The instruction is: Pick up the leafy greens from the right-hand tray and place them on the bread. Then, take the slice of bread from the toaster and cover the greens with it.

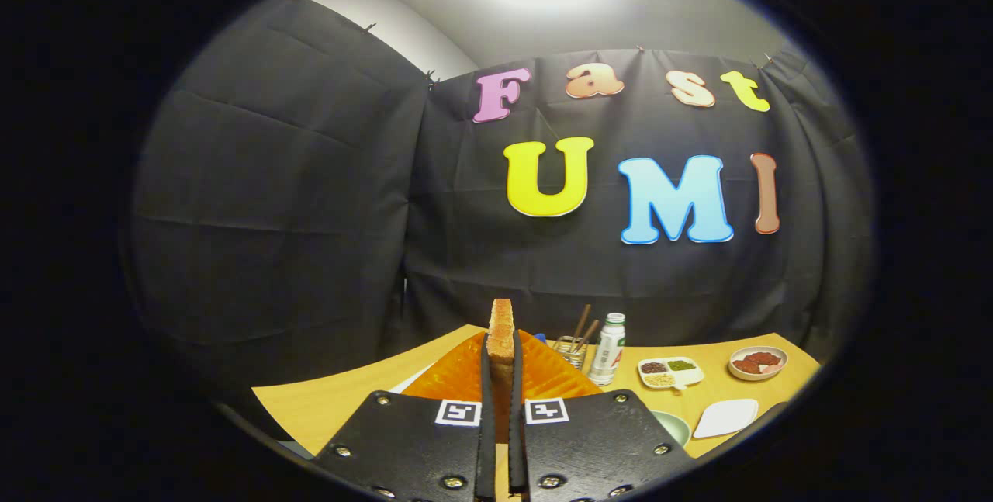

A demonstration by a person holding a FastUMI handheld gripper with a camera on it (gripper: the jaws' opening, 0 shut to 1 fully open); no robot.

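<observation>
Clamped between the gripper's [501, 378] two fingers, a toasted bread slice [501, 331] stands on edge, rising above them; an orange tray [543, 374] lies just beyond on the wooden table [326, 405].

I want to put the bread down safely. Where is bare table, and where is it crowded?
The gripper is shut on the bread. Bare table lies left of the orange mat. A smaller bare strip lies between the divided dish and the white plate. It is crowded around the bottle, the chopstick cup and the red bowl.
</observation>
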